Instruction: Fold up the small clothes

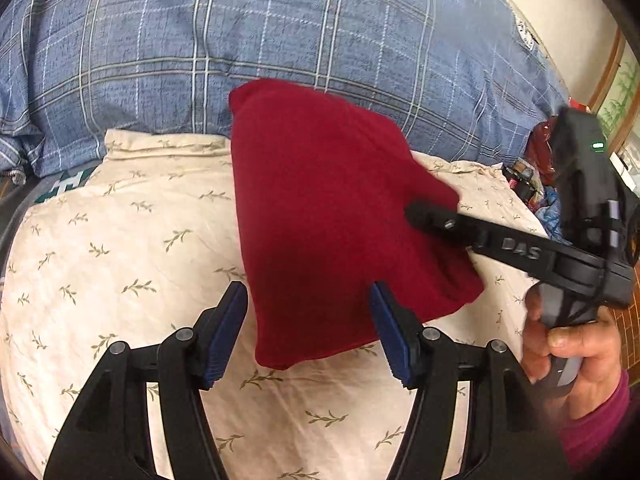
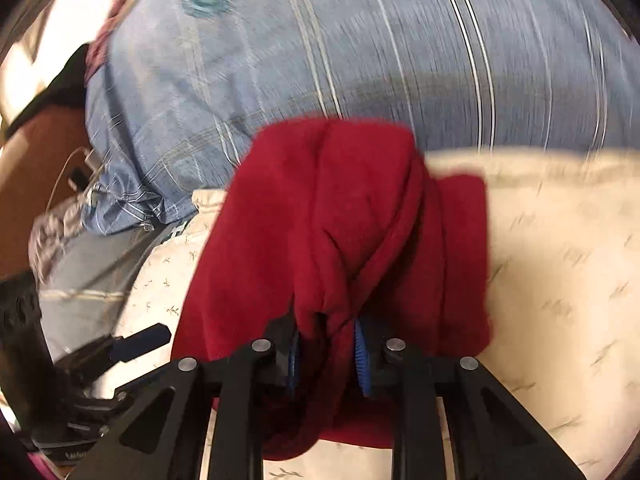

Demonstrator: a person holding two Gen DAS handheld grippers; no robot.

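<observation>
Left claw (image 1: 308, 332) stood wide, empty, lower centre; right claw (image 2: 326, 354) pinched the red garment (image 1: 332, 216) mid-frame, lifting its edge over the leaf-print bedsheet (image 1: 120, 264), probably to fold it.

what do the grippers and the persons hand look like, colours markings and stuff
Both grippers, left gripper and right gripper, are black linkage frames with silver rivets and ribbed blue finger pads. The right one bears raised "DAS" lettering and a green light. The bare hand wears a magenta sleeve.

The left black two-finger gripper with blue pads (image 1: 308, 332) stood spread wide, holding nothing. The right black gripper (image 2: 326, 350) was clamped on bunched fabric, gripped by a bare hand (image 1: 576, 344).
</observation>
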